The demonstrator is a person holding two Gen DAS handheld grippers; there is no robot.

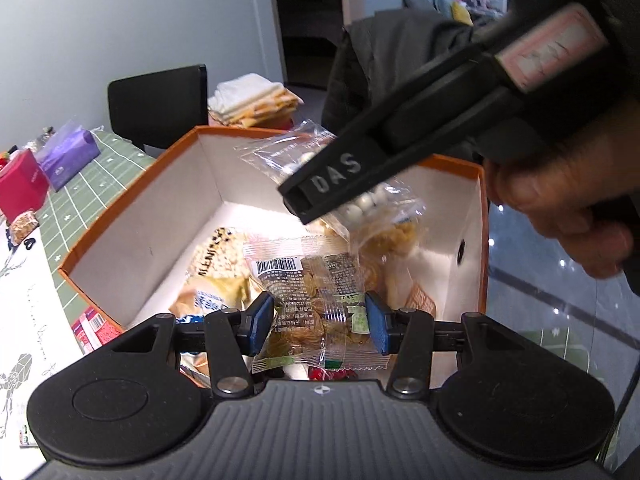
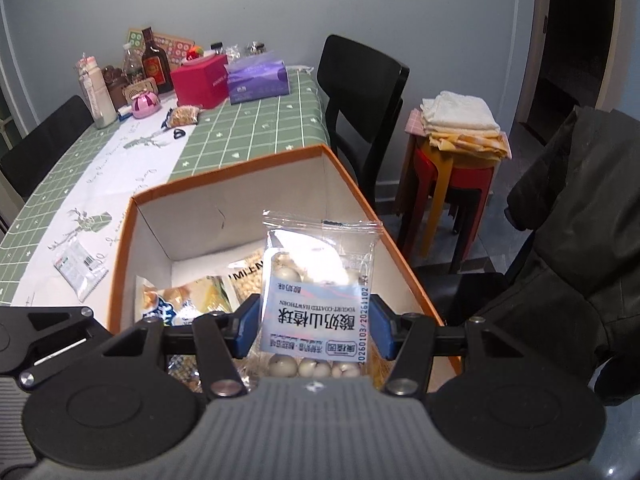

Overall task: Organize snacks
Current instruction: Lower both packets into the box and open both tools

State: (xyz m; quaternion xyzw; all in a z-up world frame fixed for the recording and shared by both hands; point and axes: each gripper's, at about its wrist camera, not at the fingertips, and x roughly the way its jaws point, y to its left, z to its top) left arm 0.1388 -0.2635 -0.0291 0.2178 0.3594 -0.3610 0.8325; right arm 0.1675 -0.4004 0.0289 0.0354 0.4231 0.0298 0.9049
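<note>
Grippers tilt down over orange box [image 2: 224, 176], fingers clamping snack packets.

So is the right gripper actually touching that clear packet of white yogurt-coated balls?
Touching. In the right wrist view, the right gripper has both blue pads pressed against the sides of the clear packet of white balls, holding it above the orange-rimmed box.

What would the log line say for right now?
left gripper: shut on clear snack packet | right gripper: shut on yogurt hawthorn ball packet | both over orange box
</note>
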